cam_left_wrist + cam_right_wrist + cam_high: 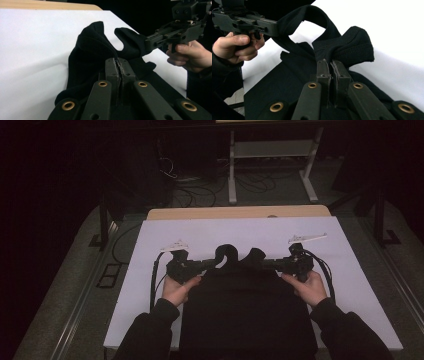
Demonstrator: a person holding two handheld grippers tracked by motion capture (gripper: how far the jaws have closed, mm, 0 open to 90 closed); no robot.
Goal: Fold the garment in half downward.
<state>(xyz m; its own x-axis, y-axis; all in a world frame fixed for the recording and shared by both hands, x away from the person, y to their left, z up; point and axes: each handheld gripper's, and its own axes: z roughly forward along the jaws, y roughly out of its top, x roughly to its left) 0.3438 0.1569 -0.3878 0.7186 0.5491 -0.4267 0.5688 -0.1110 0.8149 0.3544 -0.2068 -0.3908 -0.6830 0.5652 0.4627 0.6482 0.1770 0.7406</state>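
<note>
A black garment (247, 310) lies on the white sheet (200, 232), its lower part running off the near edge. Its two top straps are lifted and bunched. My left gripper (216, 262) is shut on the left strap (87, 55), and its jaws (119, 62) pinch the fabric's edge. My right gripper (265, 264) is shut on the right strap (352, 47), with cloth folded over its closed jaws (331, 62). The two grippers point inward at each other, a short gap apart. A hand holds each one from below.
The sheet covers a wooden table whose far edge (240, 213) shows bare. Beyond it, on the floor, stand a white metal frame (272, 150) and loose cables (200, 190). White sheet lies open left, right and behind the garment.
</note>
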